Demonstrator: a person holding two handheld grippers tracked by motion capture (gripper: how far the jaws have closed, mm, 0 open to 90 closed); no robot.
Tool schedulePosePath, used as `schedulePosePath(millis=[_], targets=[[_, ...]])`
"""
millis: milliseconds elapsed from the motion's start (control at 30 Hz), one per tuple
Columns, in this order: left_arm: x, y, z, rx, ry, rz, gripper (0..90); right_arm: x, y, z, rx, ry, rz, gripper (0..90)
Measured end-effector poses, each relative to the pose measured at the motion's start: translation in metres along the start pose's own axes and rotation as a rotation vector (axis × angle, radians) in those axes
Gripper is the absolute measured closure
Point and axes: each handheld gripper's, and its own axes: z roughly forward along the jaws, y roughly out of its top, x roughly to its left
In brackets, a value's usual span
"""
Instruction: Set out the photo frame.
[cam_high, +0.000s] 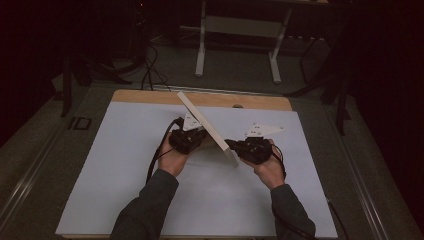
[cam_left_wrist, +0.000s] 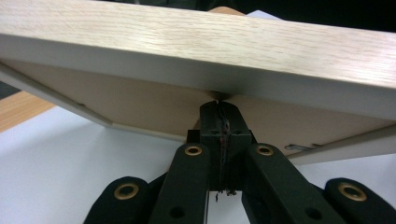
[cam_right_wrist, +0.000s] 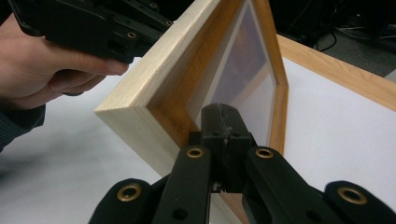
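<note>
The wooden picture frame (cam_high: 206, 126) is stood on edge, tilted, near the middle of the white surface (cam_high: 125, 170), propped from both sides. The left tool (cam_left_wrist: 219, 109) is pressed, jaws together, against its back; the right tool (cam_right_wrist: 223, 122), likewise closed, touches the glazed front.

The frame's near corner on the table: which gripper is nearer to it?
Right. The right gripper sits at the near corner of the frame; the left gripper presses on its back, farther up.

The high view looks down from above the counter (cam_high: 125, 165); both gripper views sit close against the shared wooden frame (cam_high: 207, 127).
</note>
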Motion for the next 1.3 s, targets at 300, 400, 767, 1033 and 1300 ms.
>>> schedulePosePath(millis=[300,400,767,1033,1300], targets=[[-0.011,-0.003,-0.005,-0.015,-0.033,0.021,90.0,0.003,0.001,0.002,0.008,0.003,-0.014,90.0],[-0.013,-0.004,-0.008,-0.024,-0.051,0.017,90.0,0.003,0.000,0.001,0.003,0.009,-0.012,90.0],[-0.010,-0.004,-0.007,-0.031,-0.078,0.012,90.0,0.004,0.001,-0.002,0.005,0.019,-0.023,90.0],[-0.006,-0.002,-0.006,-0.013,-0.058,0.014,90.0,0.007,0.004,0.001,0.012,0.035,-0.039,90.0],[-0.003,-0.003,-0.006,-0.014,-0.061,0.011,90.0,0.009,0.006,0.006,0.011,0.045,-0.038,90.0]])
